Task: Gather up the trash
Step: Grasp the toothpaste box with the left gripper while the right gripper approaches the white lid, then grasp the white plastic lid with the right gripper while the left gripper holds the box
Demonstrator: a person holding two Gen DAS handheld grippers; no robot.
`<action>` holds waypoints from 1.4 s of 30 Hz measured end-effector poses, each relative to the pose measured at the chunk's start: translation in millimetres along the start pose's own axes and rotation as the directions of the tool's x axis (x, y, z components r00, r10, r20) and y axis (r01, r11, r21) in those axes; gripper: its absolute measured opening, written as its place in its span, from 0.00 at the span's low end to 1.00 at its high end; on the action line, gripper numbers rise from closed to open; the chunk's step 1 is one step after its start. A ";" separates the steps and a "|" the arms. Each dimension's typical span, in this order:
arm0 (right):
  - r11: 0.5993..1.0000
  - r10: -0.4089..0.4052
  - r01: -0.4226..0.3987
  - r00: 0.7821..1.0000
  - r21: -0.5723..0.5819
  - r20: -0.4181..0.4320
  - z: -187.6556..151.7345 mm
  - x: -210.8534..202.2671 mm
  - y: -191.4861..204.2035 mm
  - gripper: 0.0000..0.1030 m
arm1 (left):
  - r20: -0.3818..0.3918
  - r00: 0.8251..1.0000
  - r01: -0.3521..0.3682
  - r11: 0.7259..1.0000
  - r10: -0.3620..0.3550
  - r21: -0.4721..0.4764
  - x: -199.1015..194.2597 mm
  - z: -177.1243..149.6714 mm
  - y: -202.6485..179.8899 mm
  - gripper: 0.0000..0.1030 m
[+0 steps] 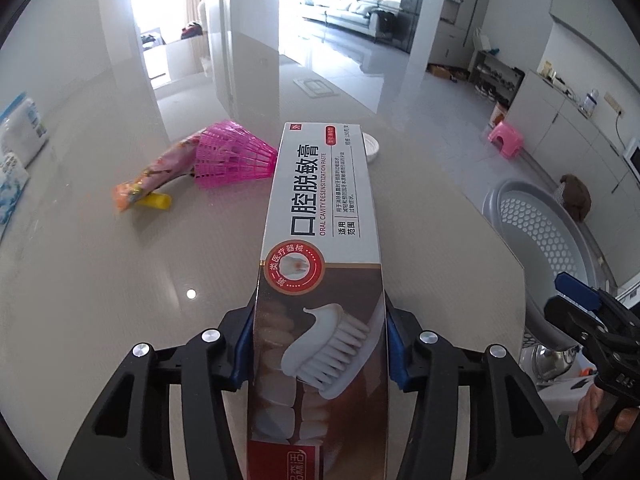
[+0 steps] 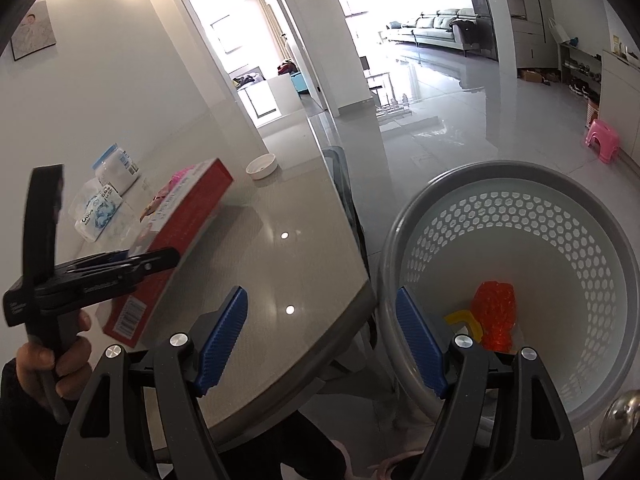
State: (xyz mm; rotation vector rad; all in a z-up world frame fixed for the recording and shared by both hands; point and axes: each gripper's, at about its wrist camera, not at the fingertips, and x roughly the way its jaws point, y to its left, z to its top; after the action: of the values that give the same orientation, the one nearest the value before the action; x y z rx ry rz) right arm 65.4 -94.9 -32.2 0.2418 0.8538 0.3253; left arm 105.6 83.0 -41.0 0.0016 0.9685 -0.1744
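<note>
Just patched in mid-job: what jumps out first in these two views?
The toothpaste box fills the left wrist view, clamped near one end in the left gripper, its far end over the table. In the right view the grey basket sits beside the table edge with red and yellow trash at the bottom, the right gripper open over the gap between them. A pink basket and wrapper remain on the table.

Long white-and-brown toothpaste box [image 1: 320, 280] lifted lengthwise above the table [image 1: 120, 280].
</note>
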 end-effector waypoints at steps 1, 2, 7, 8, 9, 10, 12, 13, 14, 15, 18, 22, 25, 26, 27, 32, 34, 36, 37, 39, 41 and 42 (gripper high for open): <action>1.000 0.002 -0.002 1.000 -0.006 0.000 2.0 2.2 3.3 0.71 | 0.010 1.000 -0.005 1.000 0.005 -0.008 -4.7 -1.5 3.2 0.49; 1.000 0.004 -0.003 1.000 -0.014 0.002 4.8 4.5 7.0 0.71 | 0.024 1.000 -0.014 1.000 0.014 -0.017 -10.6 -3.5 7.6 0.49; 0.998 0.005 -0.005 1.000 -0.070 0.005 24.9 22.1 26.6 0.71 | 0.063 0.997 -0.044 0.998 0.047 -0.049 -30.7 -10.2 27.8 0.49; 0.997 0.006 -0.005 1.000 -0.078 0.004 28.8 26.3 29.7 0.71 | 0.075 0.995 -0.054 0.997 0.058 -0.054 -35.3 -12.0 31.8 0.49; 0.996 0.005 -0.005 1.000 -0.090 0.004 34.6 33.0 34.2 0.71 | 0.086 0.994 -0.067 0.996 0.071 -0.056 -39.1 -13.0 35.0 0.49; 0.995 0.002 -0.002 1.000 -0.101 0.005 38.9 39.9 37.9 0.71 | 0.098 0.991 -0.081 0.995 0.086 -0.057 -43.0 -14.2 37.5 0.49; 0.992 0.001 -0.001 1.000 -0.124 0.004 50.0 53.5 46.4 0.71 | 0.121 0.986 -0.107 0.993 0.113 -0.057 -49.3 -16.7 43.0 0.49; 0.991 -0.002 0.001 1.000 -0.132 -0.003 55.5 62.4 50.0 0.71 | 0.128 0.985 -0.109 0.992 0.116 -0.060 -51.4 -17.3 46.3 0.49; 0.990 -0.007 0.005 1.000 -0.139 -0.011 59.1 68.6 52.1 0.71 | 0.135 0.984 -0.109 0.992 0.117 -0.065 -53.2 -17.8 49.9 0.49; 0.988 -0.018 0.015 1.000 -0.153 -0.020 64.5 78.2 56.2 0.71 | 0.137 0.983 -0.110 0.992 0.118 -0.068 -53.1 -18.4 49.0 0.49; 0.980 -0.051 0.043 0.998 -0.193 -0.036 79.0 101.9 66.9 0.71 | 0.140 0.983 -0.111 0.991 0.120 -0.072 -54.4 -20.1 54.8 0.49; 0.966 -0.111 0.093 0.992 -0.240 -0.066 97.6 131.8 78.2 0.71 | 0.144 0.982 -0.111 0.991 0.122 -0.080 -55.6 -20.9 63.4 0.49; 0.958 -0.142 0.117 0.987 -0.262 -0.080 107.8 148.8 85.5 0.71 | 0.153 0.980 -0.111 0.990 0.123 -0.085 -58.1 -21.5 68.2 0.49; 0.956 -0.148 0.121 0.985 -0.268 -0.084 110.9 154.0 87.8 0.71 | 0.156 0.980 -0.112 0.990 0.124 -0.087 -58.8 -22.6 67.9 0.49; 0.953 -0.158 0.129 0.983 -0.275 -0.088 113.8 159.9 90.2 0.71 | 0.158 0.980 -0.112 0.990 0.125 -0.087 -59.5 -23.2 67.5 0.49; 0.943 -0.188 0.152 0.977 -0.296 -0.097 121.3 179.4 98.7 0.62 | 0.159 0.979 -0.113 0.989 0.126 -0.092 -62.5 -27.6 61.4 0.49; 0.941 -0.185 0.150 0.979 -0.302 -0.090 122.8 180.5 99.6 0.53 | 0.161 0.978 -0.118 0.989 0.132 -0.089 -63.2 -28.8 59.1 0.49; 0.939 -0.181 0.147 0.980 -0.310 -0.083 121.9 179.6 101.1 0.37 | 0.162 0.978 -0.120 0.989 0.133 -0.090 -64.2 -29.3 56.5 0.49; 0.938 -0.178 0.144 0.981 -0.314 -0.080 120.8 178.3 101.4 0.37 | 0.162 0.978 -0.118 0.989 0.131 -0.089 -64.5 -29.4 54.8 0.49; 0.942 -0.163 0.130 0.983 -0.309 -0.083 119.2 175.7 99.8 0.37 | 0.161 0.979 -0.114 0.989 0.127 -0.090 -65.5 -29.6 50.1 0.49; 0.947 -0.151 0.121 0.985 -0.297 -0.080 116.0 171.0 98.0 0.37 | 0.160 0.980 -0.106 0.991 0.119 -0.084 -65.8 -30.5 44.8 0.49; 0.949 -0.147 0.119 0.986 -0.291 -0.077 113.7 167.5 96.3 0.37 | 0.159 0.980 -0.104 0.991 0.115 -0.079 -65.8 -31.1 42.6 0.49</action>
State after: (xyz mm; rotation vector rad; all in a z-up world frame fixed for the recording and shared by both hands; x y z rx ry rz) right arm 237.8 48.0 -44.2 -0.1018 0.9029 0.3317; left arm 50.0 137.1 -8.0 -0.0239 0.8079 -0.0378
